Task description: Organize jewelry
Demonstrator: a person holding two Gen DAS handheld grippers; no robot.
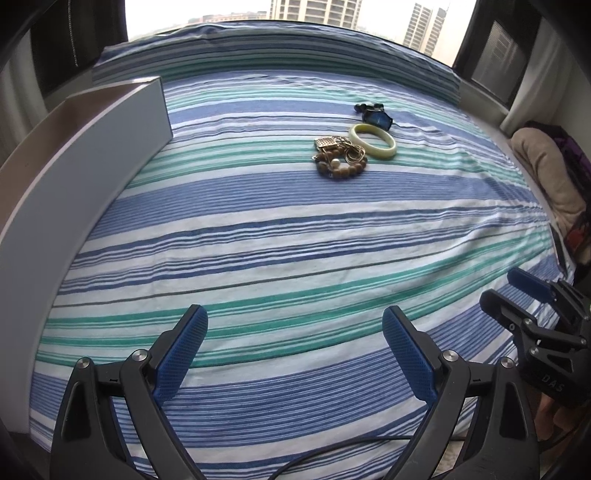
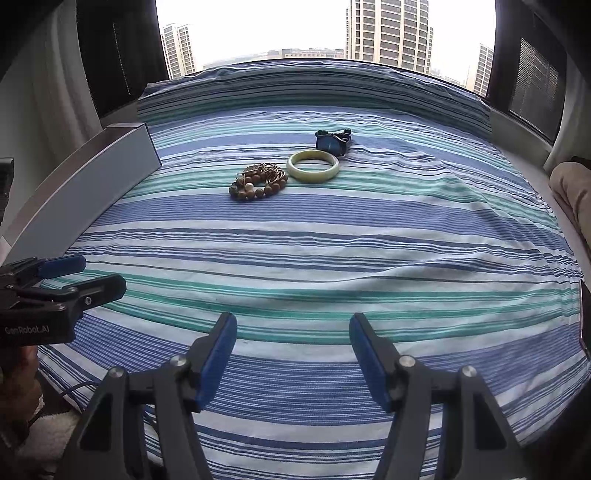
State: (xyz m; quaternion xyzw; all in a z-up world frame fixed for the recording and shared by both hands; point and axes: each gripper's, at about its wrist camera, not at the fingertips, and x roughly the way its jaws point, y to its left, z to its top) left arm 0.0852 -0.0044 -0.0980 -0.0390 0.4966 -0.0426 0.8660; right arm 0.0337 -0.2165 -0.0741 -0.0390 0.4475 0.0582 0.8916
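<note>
While both grippers hovered low over the striped bedspread (image 2: 332,240), left gripper (image 1: 295,328) and right gripper (image 2: 293,332) kept jaws wide, empty. Jewelry lay far-centre in a row slanting away rightward: bead bracelet (image 2: 256,186) with gold chains, pale bangle (image 2: 313,165) flat, dark watch (image 2: 332,142) farthest.

Striped bedsheet (image 2: 332,236), tan cushion (image 1: 543,166) at its right edge, high-rise buildings (image 2: 388,29) through window
</note>
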